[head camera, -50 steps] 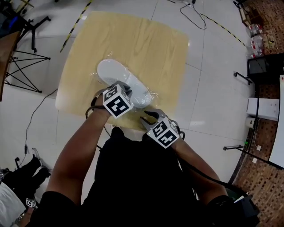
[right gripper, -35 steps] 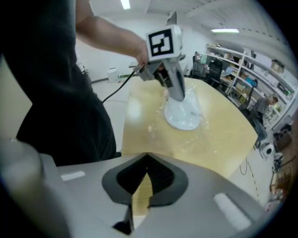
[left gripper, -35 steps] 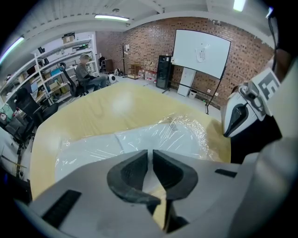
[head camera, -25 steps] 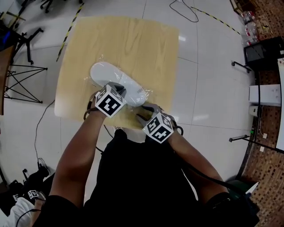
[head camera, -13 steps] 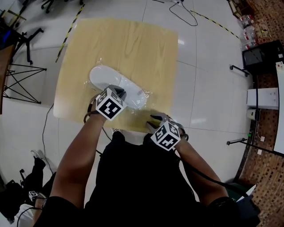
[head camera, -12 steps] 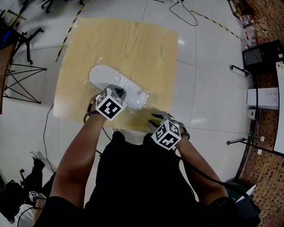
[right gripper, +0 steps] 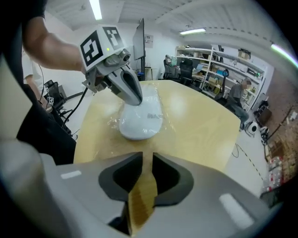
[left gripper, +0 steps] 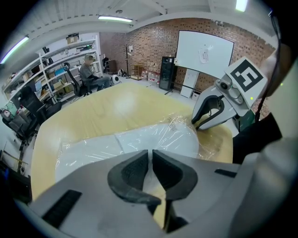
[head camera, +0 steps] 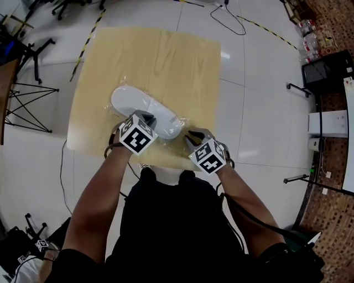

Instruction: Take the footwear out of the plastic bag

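A white slipper lies inside a clear plastic bag on the wooden table. My left gripper rests on the slipper's near end. Its jaws are shut on the film over the white slipper; the left gripper also shows from the right. My right gripper sits at the crumpled bag mouth, just right of the slipper. The right gripper's jaws are closing to a narrow gap with bare wood showing through. Whether film is between them is unclear.
The table's near edge runs just under both grippers, against the person's body. A black tripod stand stands on the floor at the left. A cable and striped tape lie beyond the table.
My right gripper drew back toward the table edge, then came forward again to the bag mouth, its jaws narrowing. The left gripper stayed on the slipper.
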{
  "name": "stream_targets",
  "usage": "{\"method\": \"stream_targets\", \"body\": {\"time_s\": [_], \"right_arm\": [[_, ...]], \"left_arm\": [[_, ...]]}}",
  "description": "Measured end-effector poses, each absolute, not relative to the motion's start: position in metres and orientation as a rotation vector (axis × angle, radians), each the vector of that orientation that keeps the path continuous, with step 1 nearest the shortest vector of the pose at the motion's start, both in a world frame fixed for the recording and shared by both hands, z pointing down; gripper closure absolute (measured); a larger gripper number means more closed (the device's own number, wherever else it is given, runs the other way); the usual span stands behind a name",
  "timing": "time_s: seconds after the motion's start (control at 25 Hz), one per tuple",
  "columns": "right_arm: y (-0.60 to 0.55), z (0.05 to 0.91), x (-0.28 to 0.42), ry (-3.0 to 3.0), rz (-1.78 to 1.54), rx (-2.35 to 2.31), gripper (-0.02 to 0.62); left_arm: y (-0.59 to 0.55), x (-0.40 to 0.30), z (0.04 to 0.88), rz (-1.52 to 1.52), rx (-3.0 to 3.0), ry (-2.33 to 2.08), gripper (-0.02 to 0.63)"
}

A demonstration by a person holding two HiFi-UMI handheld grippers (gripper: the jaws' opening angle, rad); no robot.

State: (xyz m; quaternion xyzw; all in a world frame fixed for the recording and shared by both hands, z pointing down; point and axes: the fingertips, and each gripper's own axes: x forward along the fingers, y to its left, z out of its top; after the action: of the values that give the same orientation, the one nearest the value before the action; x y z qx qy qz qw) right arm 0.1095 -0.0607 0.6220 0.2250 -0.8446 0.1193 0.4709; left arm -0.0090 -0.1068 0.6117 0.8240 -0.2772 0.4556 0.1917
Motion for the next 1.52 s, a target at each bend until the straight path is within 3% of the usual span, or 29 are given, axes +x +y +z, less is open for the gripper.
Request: {"method": "stream_targets", "body": {"time_s": [0.4, 0.64, 0.76, 0.96, 1.16, 1.32, 1.4, 1.52], "right_arm": [[-0.09, 0.615, 0.113, -2.049, 0.264, 0.578, 0.531], [-0.088, 0.611, 0.145, -2.015, 0.415, 0.708, 0.588], [-0.073, 0.597, 0.122, -2.161, 0.614, 0.696, 0.579], [-0.067, 0.606, 0.094, -2.21, 1.181, 0.718, 0.501], [-0.074, 0.612, 0.082, -2.164, 1.293, 0.738, 0.485], [-0.079, 0.614, 0.083, -2.139, 1.29, 0.763, 0.527], [-0.08, 0.612, 0.084, -2.151, 1.336, 0.755, 0.538], [-0.078, 0.612, 0.094, -2.133, 1.366, 0.765, 0.545]], "left_arm": [[-0.108, -0.01, 0.611, 1.211, 2.292, -0.786, 0.572], [-0.111, -0.01, 0.608, 1.16, 2.286, -0.788, 0.574], [-0.113, -0.011, 0.608, 1.097, 2.278, -0.809, 0.578], [-0.115, -0.013, 0.607, 0.96, 2.202, -0.803, 0.586], [-0.117, -0.013, 0.604, 0.859, 2.176, -0.771, 0.586], [-0.117, -0.013, 0.602, 0.824, 2.178, -0.776, 0.583], [-0.117, -0.014, 0.593, 0.804, 2.215, -0.777, 0.564], [-0.122, -0.021, 0.564, 0.731, 2.323, -0.847, 0.478]]}}
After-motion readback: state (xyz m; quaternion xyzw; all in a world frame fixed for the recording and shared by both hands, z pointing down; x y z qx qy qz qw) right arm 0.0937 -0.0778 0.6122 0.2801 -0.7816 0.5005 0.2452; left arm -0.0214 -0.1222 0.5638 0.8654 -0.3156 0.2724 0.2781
